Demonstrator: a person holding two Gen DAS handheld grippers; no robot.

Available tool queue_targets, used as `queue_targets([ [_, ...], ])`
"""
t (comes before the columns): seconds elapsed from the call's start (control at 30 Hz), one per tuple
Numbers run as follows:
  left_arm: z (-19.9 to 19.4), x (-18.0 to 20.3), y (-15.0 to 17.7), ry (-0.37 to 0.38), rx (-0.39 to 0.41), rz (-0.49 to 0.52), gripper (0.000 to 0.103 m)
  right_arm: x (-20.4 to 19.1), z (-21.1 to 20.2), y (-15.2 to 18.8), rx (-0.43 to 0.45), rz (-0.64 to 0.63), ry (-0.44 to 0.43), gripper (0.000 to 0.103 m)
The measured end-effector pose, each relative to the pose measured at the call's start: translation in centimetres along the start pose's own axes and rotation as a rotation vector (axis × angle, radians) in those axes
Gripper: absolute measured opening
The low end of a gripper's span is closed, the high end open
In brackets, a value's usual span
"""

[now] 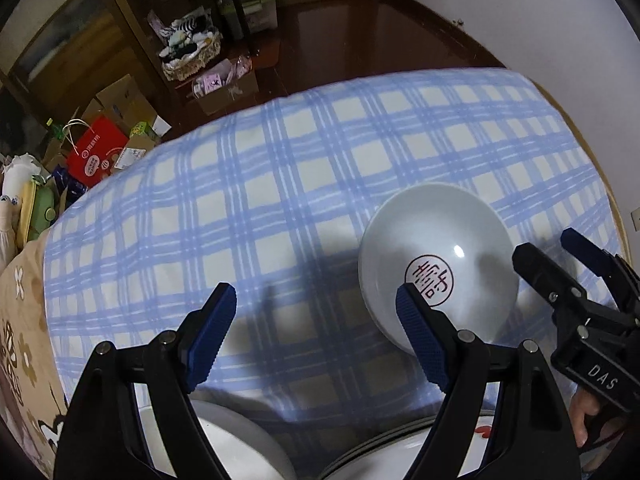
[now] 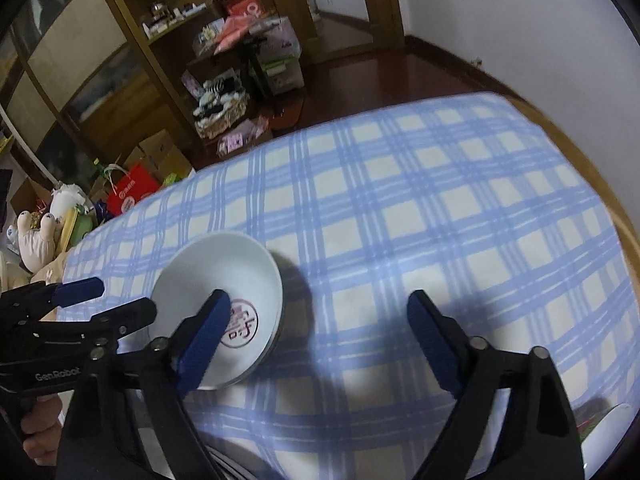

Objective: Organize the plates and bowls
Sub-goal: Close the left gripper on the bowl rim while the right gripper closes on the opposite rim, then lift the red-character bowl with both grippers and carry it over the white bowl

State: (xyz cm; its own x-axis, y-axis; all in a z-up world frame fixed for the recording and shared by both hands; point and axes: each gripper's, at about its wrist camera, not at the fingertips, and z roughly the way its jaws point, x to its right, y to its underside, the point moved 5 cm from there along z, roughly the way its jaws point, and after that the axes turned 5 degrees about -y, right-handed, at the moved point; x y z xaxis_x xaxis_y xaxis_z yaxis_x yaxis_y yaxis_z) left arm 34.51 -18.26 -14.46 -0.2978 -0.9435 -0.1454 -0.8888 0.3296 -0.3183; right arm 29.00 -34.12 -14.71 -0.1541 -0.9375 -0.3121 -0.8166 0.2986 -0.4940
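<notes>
Left gripper [image 1: 316, 312] wide, right gripper [image 2: 320, 320] wide, both empty, apparently above bowl [image 1: 438, 268], checked cloth [image 1: 280, 168].

The left gripper [image 1: 316, 336] and right gripper [image 2: 320, 340] both tilt steeply downward, side by side. Each has its jaws spread wide with nothing between them.

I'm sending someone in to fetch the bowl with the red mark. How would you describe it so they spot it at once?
Look at the table under the blue checked cloth. On the cloth sits a pale bowl, by itself, away from the white dishes at the near edge. Only this one has a round red seal with characters printed inside its bottom.
</notes>
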Motion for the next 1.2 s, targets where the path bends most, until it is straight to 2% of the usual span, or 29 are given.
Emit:
queue_targets([
  [0.13,1.2,0.5,0.2,-0.007,-0.024,0.015,0.081,0.0,1.6,0.9,-0.066,0.019,0.003,0.085],
  [0.17,1.4,0.5,0.2,-0.011,-0.032,0.016,0.079,0.0,1.7,1.1,-0.068,0.015,0.008,0.082],
  [0.27,2.2,0.7,0.1,-0.009,-0.053,0.014,0.067,-0.1,2.4,1.6,-0.091,0.011,0.007,0.064],
  [0.33,2.6,1.0,0.0,0.001,-0.061,0.022,0.058,0.0,2.5,1.7,-0.091,0.021,-0.026,0.049],
  [0.37,2.7,1.2,-0.1,0.015,-0.064,0.025,0.055,-0.1,2.4,1.8,-0.083,0.026,-0.047,0.046],
  [0.43,2.7,1.4,-0.3,0.048,-0.061,0.029,0.041,-0.4,2.4,2.0,-0.075,0.026,-0.062,0.033],
  [0.47,2.8,1.6,-0.3,0.069,-0.058,0.028,0.037,-0.6,2.5,2.1,-0.075,0.020,-0.067,0.030],
  [0.53,2.8,2.1,-0.4,0.108,-0.052,0.034,0.018,-1.2,2.5,2.4,-0.082,-0.004,-0.074,0.021],
  [0.6,2.7,2.7,-0.4,0.140,-0.048,0.041,0.008,-1.8,2.5,2.6,-0.084,-0.035,-0.074,0.016],
  [0.73,1.9,3.0,0.1,0.122,-0.027,0.068,0.008,-2.2,2.3,3.0,-0.071,-0.066,-0.018,0.013],
  [1.03,0.5,2.1,1.1,0.148,-0.023,0.020,0.008,-2.7,0.5,2.7,-0.052,-0.044,-0.043,0.010],
  [1.2,-1.2,1.1,1.3,0.136,-0.003,0.011,0.008,-3.8,-0.6,2.5,-0.029,-0.059,-0.055,0.010],
])
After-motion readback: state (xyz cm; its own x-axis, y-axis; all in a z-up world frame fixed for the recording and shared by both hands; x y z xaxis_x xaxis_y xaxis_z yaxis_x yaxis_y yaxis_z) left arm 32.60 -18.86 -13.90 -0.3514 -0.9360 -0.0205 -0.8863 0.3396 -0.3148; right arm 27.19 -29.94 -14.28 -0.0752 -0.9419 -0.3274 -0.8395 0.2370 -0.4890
